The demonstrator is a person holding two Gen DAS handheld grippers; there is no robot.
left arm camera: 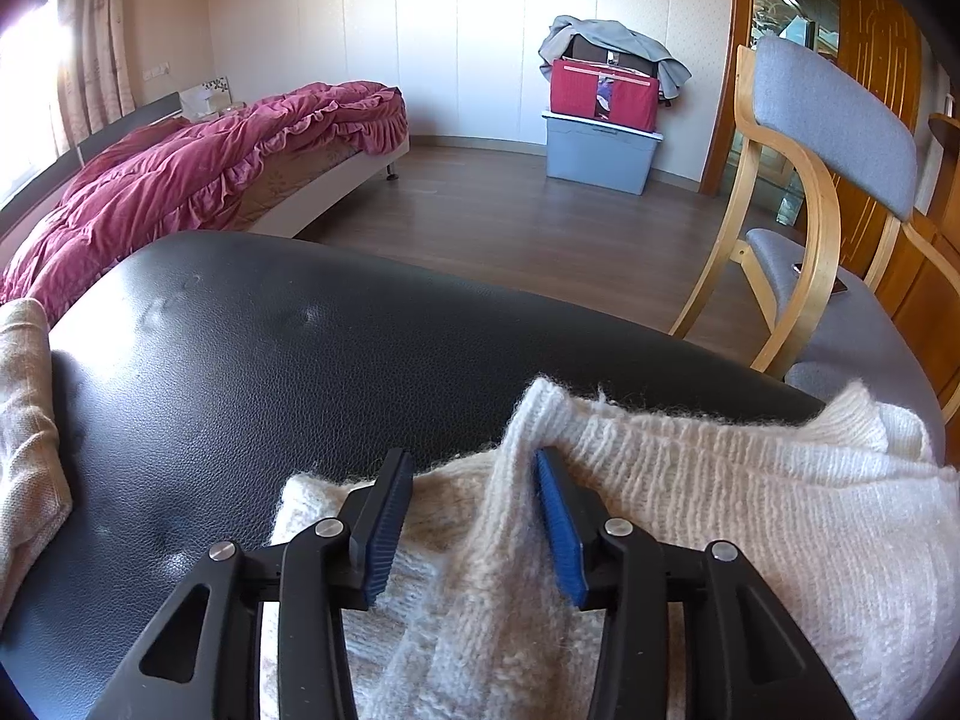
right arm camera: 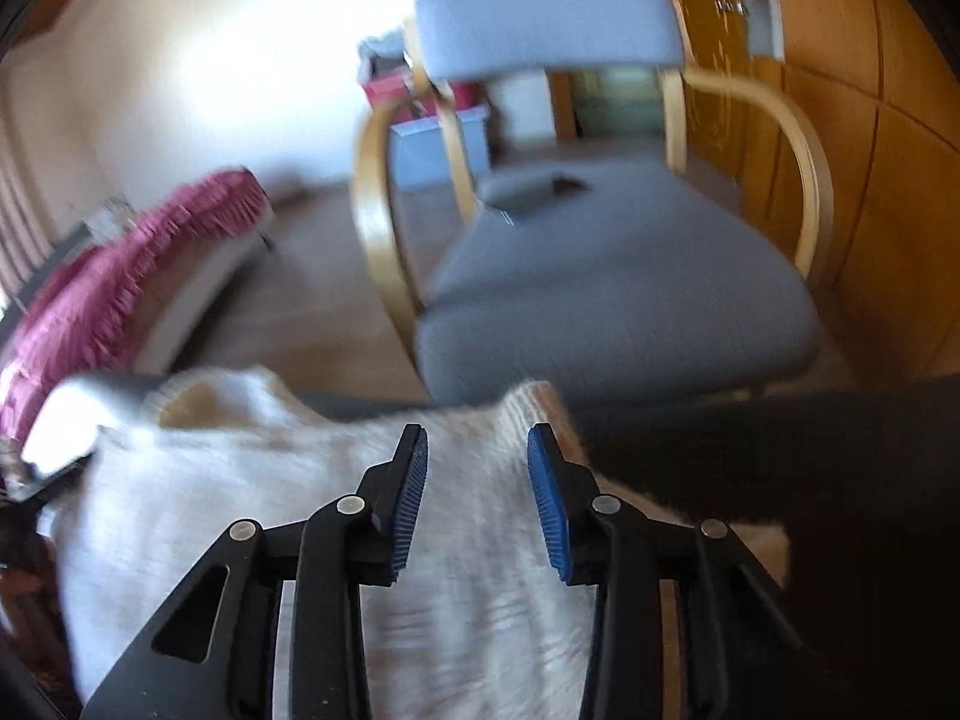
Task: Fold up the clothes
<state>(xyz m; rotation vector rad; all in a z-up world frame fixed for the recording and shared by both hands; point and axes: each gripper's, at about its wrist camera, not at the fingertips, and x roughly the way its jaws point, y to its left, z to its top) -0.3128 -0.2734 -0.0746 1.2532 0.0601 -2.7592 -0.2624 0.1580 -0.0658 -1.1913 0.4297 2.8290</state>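
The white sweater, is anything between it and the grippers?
Nothing visible. The left hand-held gripper has its jaws open around a raised fold of the white sweater, which lies on the black leather surface. The right hand-held gripper is open right over the same knit, though that view is blurred.

This place is a bedroom in a home: a low bed (left arm camera: 198, 180) with a crumpled pink ruffled quilt (left arm camera: 150, 180) stands by a curtained window (left arm camera: 36, 90), on a wooden floor (left arm camera: 510, 222). Against the pale wall there is a grey plastic storage box (left arm camera: 600, 156) with a red fabric bag (left arm camera: 603, 97) and loose grey clothing (left arm camera: 606, 36) piled on top, as people keep things at home. An armchair (right arm camera: 600, 276) with bent wood arms and grey cushions stands near wooden cabinet doors (right arm camera: 870, 150), and a cream knitted sweater (left arm camera: 720, 510) lies on a black leather surface (left arm camera: 300, 360).
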